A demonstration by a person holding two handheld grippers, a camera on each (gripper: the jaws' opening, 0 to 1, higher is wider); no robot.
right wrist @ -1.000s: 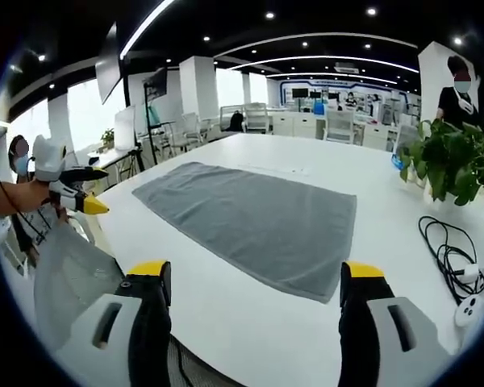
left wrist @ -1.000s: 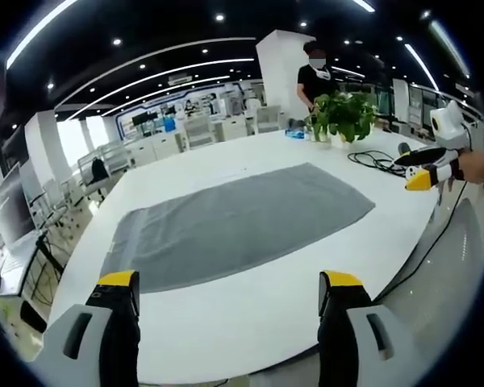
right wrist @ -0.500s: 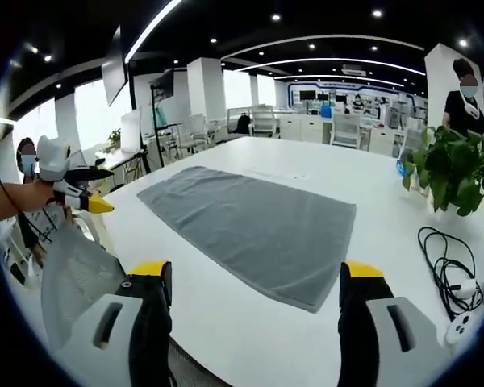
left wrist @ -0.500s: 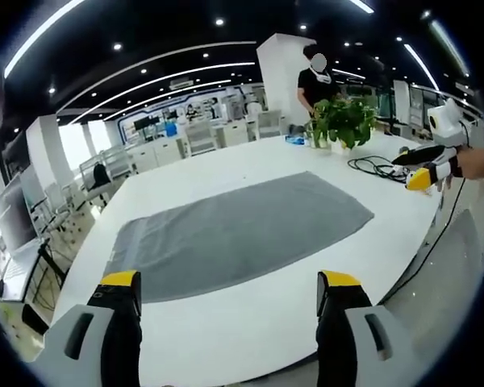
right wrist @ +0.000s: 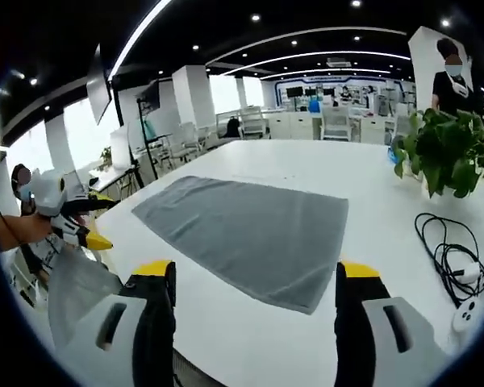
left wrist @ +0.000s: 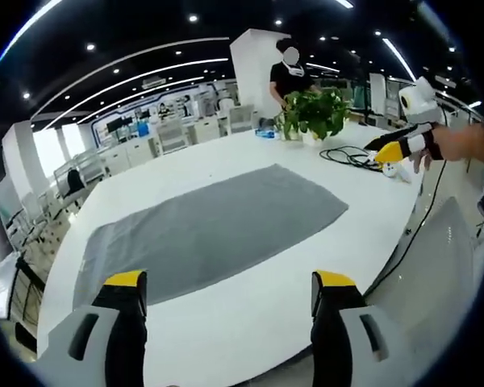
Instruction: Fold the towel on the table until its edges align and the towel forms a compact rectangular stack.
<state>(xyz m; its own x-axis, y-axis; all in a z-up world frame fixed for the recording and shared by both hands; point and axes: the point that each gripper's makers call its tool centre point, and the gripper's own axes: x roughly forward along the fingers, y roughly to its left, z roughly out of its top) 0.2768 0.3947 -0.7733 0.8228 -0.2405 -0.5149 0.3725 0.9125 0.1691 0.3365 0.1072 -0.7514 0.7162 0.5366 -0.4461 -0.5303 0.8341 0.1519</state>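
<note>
The grey towel (left wrist: 202,230) is lying flat and unfolded on the white bench (left wrist: 250,314), its long axis running across between the two tongs; the left tongs (left wrist: 226,284) are hanging spread and empty off one end, the right tongs (right wrist: 255,272) likewise spread off the other, neither touching cloth; each looks about equally near its own short edge.

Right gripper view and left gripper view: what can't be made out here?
- Towel: its near left corner sits behind the left tool's jaw in the left gripper view.
- Cable: runs off the right gripper view's right edge.
- Small blue item at the table's far end: too small to identify.
</note>
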